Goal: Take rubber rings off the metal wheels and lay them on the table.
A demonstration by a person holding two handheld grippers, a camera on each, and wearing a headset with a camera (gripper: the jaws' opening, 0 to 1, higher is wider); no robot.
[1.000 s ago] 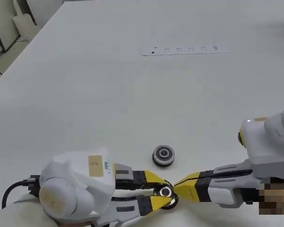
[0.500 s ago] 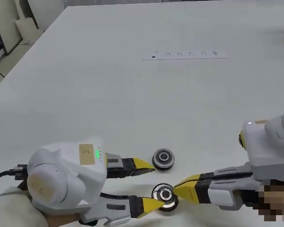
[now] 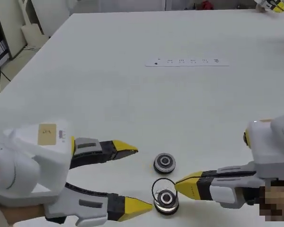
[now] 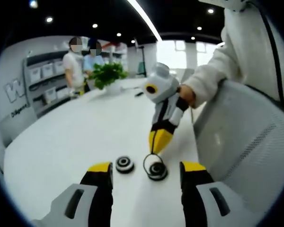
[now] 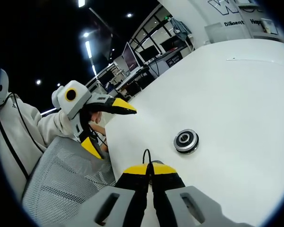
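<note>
Fingers of the right gripper (image 3: 178,185) are pressed together, pinching a thin black rubber ring (image 4: 144,163) by its edge. The ring stands as a loop just above the nearer metal wheel (image 3: 166,200) on the white desk (image 3: 132,94); whether it hooks that wheel cannot be told. The left gripper (image 3: 134,178), fingers spread wide and empty, sits just left of that wheel. A second metal wheel (image 3: 164,162) lies just beyond it, and a white power strip (image 3: 187,62) lies well beyond.

Rubber ring (image 3: 163,178) part hidden in rt hand-held gripper (image 3: 178,183) jaws.
</note>
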